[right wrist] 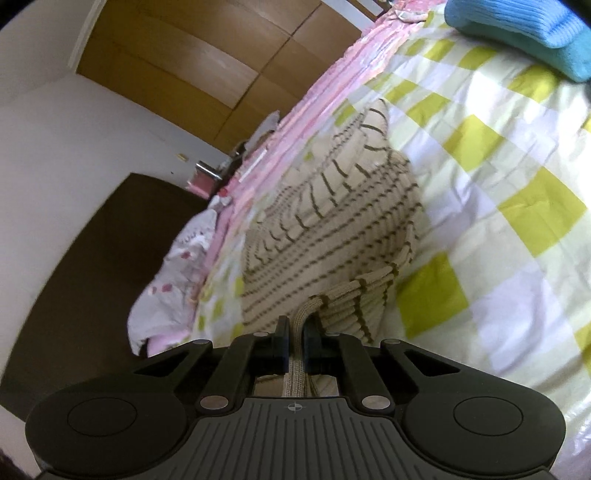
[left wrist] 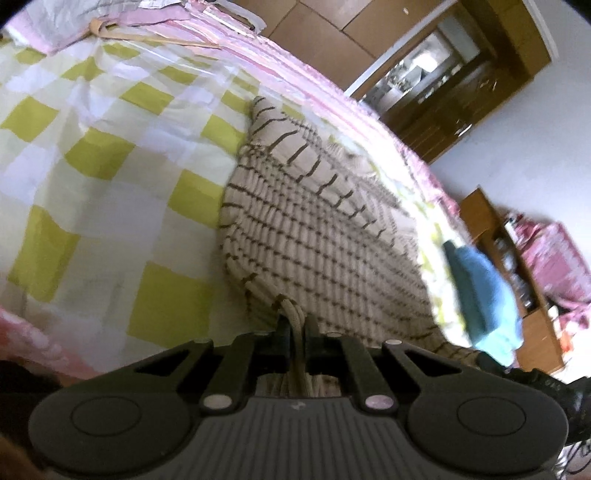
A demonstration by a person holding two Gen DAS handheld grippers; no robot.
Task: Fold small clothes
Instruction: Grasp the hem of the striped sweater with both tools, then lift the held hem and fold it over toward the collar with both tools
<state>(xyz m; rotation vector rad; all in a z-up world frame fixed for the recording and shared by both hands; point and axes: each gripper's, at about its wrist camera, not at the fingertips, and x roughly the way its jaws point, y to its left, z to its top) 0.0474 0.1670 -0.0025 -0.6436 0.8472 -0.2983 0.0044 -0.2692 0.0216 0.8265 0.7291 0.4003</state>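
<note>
While no writing shows, each claw, left (left wrist: 295,326) and right (right wrist: 294,326), pinches the striped sweater (left wrist: 314,221)

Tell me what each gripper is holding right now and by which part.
Both hold the striped beige sweater: the left gripper and the right gripper each pinch a bunched bit of its near ribbed edge.

- Striped sweater (left wrist: 325,236): beige knit; thin dark brown stripes are shown across body and sleeve
- Bedsheet (left wrist: 92,155): checked pattern in lime green, pale green and white
- Bed border (right wrist: 325,92): pink and white stripes
- Blue garment (right wrist: 517,33): ribbed knit in sky blue
- Left gripper (left wrist: 296,328) and right gripper (right wrist: 295,332): black fingers; dark grey ribbed body
- Wardrobe (right wrist: 207,55): brown wood panels
</note>
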